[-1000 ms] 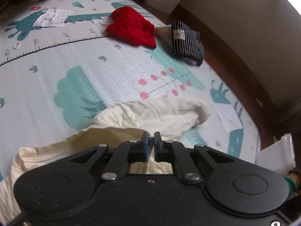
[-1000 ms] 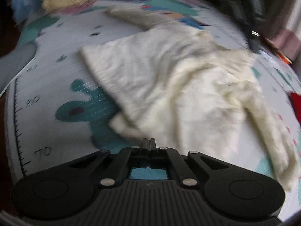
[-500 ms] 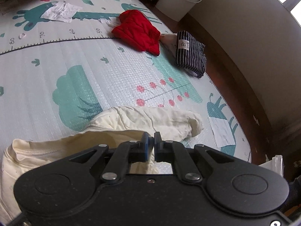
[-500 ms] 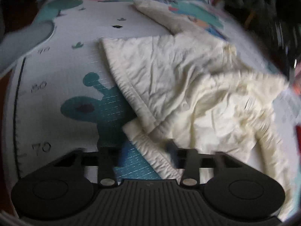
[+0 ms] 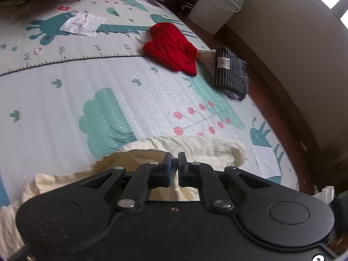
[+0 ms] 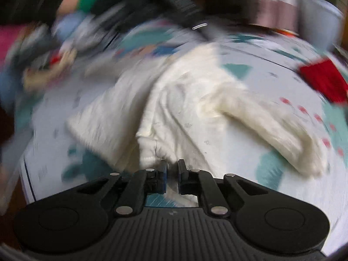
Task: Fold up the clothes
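Item: cream garment [image 6: 195, 108], long-sleeved, spread crumpled over the printed play mat [image 5: 65, 91], filling the centre of the right wrist view with one sleeve trailing toward 4 o'clock. Left gripper [image 5: 174, 163]: fingers drawn nearly together, a fold of cream cloth between the pads, apparently clamped on it at the garment's near edge. Right gripper [image 6: 171, 169]: fingers narrowed on the hem at 6 o'clock, cloth between them, apparently gripped; this view is blurred, so how firmly it grips is uncertain. Also on the mat in the left wrist view: red garment [image 5: 171, 47] at 12 o'clock, striped garment [image 5: 232, 74] just beside it toward 1 o'clock, a white bucket [image 5: 217, 8] beyond. Handling note for the step in hand, judged as taking hold of two edges to fold: keep both grips on single hem layers, lift evenly, pull the cloth taut between the hands before laying it over, and tuck the loose sleeve inward so it does not drag.
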Motion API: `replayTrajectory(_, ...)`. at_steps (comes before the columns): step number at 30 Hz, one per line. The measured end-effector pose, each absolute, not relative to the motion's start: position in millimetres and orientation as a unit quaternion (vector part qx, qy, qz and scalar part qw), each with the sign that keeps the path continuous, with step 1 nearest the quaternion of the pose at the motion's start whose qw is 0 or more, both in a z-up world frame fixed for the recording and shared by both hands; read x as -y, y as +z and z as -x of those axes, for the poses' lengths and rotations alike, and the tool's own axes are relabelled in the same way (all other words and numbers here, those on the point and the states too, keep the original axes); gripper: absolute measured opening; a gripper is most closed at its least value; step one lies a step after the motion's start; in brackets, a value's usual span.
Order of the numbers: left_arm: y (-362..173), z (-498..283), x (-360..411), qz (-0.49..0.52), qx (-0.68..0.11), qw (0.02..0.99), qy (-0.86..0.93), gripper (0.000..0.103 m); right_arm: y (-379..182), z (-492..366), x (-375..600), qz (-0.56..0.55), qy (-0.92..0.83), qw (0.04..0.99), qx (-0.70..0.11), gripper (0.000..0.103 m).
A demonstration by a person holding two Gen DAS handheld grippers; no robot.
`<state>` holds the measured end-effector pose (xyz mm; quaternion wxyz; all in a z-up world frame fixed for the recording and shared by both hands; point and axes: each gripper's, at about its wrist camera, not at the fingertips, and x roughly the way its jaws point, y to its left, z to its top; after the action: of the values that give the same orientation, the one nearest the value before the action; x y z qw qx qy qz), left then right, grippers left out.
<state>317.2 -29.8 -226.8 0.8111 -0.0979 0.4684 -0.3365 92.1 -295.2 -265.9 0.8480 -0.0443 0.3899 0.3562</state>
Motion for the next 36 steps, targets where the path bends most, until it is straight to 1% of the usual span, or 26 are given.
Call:
replayTrajectory(2,-226.8,-319.6,21.9,0.089,-0.468,0.816,-0.326,0.003,-259.0,-92.9,297.0,0.012,0.358,0.853,-0.379,0.012)
replayTrajectory(4,-226.8,-322.0,14.0,0.081,-0.467,0.822,-0.316,0.003,-255.1,-89.1,283.1,0.008,0.379,0.849,-0.369,0.012)
replayTrajectory(7,-226.8,-325.7,2.1,0.068,-0.466,0.829,-0.301,0.003,-258.7,-77.5,241.6,0.065,0.416,0.831,-0.363,0.012)
replayTrajectory(10,-241.0,-328.0,-8.6,0.047,-0.475,0.833,-0.280,0.003,-270.1,-69.6,202.8,0.129,0.437,0.813,-0.362,0.012)
replayTrajectory(13,-260.2,-328.5,-13.2,0.015,-0.487,0.831,-0.267,0.003,-279.9,-70.1,177.5,0.151,0.448,0.799,-0.373,0.012)
replayTrajectory(18,-275.6,-327.9,-20.2,0.010,-0.494,0.827,-0.267,0.003,-290.8,-59.8,152.0,0.213,0.459,0.777,-0.375,0.012)
replayTrajectory(20,-273.0,-326.0,-21.8,0.008,-0.489,0.828,-0.275,0.003,-293.3,-56.8,149.6,0.227,0.460,0.771,-0.378,0.012)
replayTrajectory(24,-272.8,-323.6,-24.6,0.003,-0.487,0.828,-0.277,0.003,-293.5,-54.9,151.7,0.219,0.466,0.769,-0.379,0.012)
replayTrajectory(27,-277.4,-322.1,-23.6,-0.008,-0.487,0.831,-0.268,0.000,-297.0,-54.8,145.3,0.221,0.467,0.767,-0.380,0.012)
replayTrajectory(28,-280.5,-321.8,-22.1,-0.021,-0.483,0.835,-0.263,0.000,-300.9,-55.4,142.2,0.224,0.465,0.766,-0.384,0.013)
replayTrajectory(29,-285.3,-321.3,-20.3,-0.037,-0.484,0.836,-0.257,0.000,-306.4,-55.6,138.7,0.232,0.460,0.763,-0.391,0.023)
replayTrajectory(30,-290.0,-320.4,-19.2,-0.048,-0.488,0.835,-0.252,0.000,-312.0,-55.1,135.4,0.242,0.455,0.759,-0.398,0.026)
replayTrajectory(31,-293.9,-319.2,-18.4,-0.055,-0.492,0.832,-0.249,0.000,-312.6,-54.2,135.7,0.244,0.456,0.759,-0.396,0.028)
replayTrajectory(34,-286.7,-307.7,-17.5,-0.069,-0.473,0.839,-0.259,0.001,-294.7,-55.4,150.6,0.188,0.463,0.776,-0.385,0.032)
replayTrajectory(35,-281.6,-302.7,-16.8,-0.079,-0.464,0.841,-0.266,0.001,-291.5,-57.5,155.7,0.175,0.456,0.783,-0.386,0.037)
replayTrajectory(36,-276.7,-296.7,-15.4,-0.091,-0.456,0.842,-0.272,0.002,-291.2,-60.8,160.6,0.168,0.442,0.791,-0.389,0.045)
